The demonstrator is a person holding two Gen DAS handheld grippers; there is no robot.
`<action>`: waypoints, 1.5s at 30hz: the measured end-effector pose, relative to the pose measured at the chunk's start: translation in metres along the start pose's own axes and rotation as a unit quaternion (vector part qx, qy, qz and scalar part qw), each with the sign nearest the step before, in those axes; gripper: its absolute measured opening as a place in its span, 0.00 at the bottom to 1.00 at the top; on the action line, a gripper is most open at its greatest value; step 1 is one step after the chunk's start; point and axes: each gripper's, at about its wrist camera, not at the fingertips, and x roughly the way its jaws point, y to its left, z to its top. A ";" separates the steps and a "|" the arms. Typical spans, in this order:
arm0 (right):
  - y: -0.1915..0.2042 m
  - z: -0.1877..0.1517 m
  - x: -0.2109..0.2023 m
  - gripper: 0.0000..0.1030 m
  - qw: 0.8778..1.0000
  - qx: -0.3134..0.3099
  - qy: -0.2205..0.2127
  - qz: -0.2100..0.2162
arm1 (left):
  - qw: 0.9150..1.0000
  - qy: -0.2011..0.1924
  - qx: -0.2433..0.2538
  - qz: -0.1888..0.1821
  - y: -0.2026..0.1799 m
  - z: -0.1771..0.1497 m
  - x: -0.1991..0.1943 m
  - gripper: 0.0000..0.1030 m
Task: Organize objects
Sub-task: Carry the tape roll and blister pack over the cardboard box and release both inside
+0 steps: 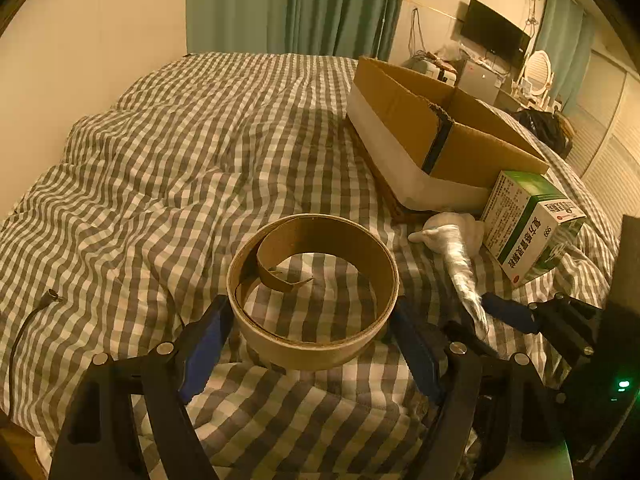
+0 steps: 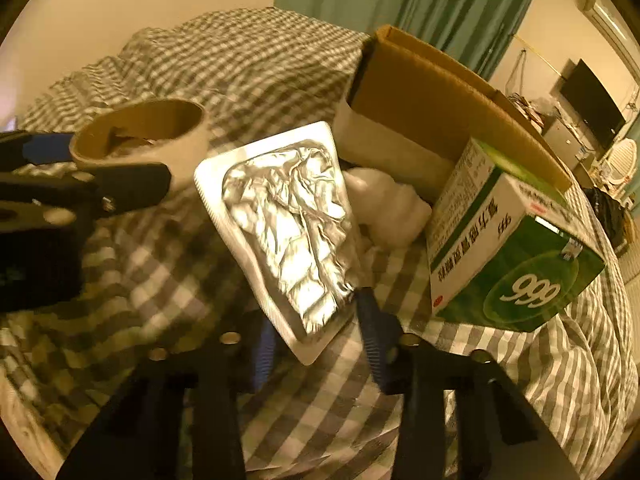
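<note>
Checked bedding (image 1: pixel 168 168) covers a bed beneath green curtains (image 1: pixel 296 4), with a desk and a dark screen (image 1: pixel 494 36) along the far wall. We see the left gripper (image 1: pixel 312 332) with its blue-padded fingers (image 1: pixel 206 344) spread wide either side of a cardboard ring (image 1: pixel 316 344), which sits near the bed's front edge; whether the pads press on the ring we cannot tell. Our right gripper (image 2: pixel 316 332) holds a foil pack (image 2: pixel 286 232) clamped by its lower corner, tilted up off the bedding. An open carton (image 1: pixel 436 132) rests toward the bed's right side. Just in front of the carton lies a green and white box (image 2: pixel 512 248) marked 999, with a white wrapped lump (image 2: pixel 394 206) between box and carton, touching the bedding. A black cable (image 1: pixel 24 328) trails along the bed's left edge.
</note>
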 end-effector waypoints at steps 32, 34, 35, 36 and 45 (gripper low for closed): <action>-0.120 0.111 -0.158 0.07 0.976 0.093 -0.193 0.022 | 0.987 -0.148 0.052 -0.013 -0.068 0.129 -0.082 0.79; -0.137 0.124 -0.147 0.07 0.976 0.103 -0.191 0.028 | 0.987 -0.149 0.058 -0.011 -0.077 0.143 -0.070 0.79; -0.143 0.129 -0.140 0.07 0.976 0.106 -0.186 0.031 | 0.987 -0.149 0.060 -0.011 -0.082 0.150 -0.064 0.79; -0.150 0.133 -0.134 0.07 0.977 0.108 -0.181 0.034 | 0.987 -0.148 0.063 -0.010 -0.088 0.158 -0.054 0.79; -0.192 0.152 -0.042 0.07 0.985 0.122 -0.115 0.047 | 0.991 -0.102 0.085 -0.004 -0.115 0.190 0.039 0.79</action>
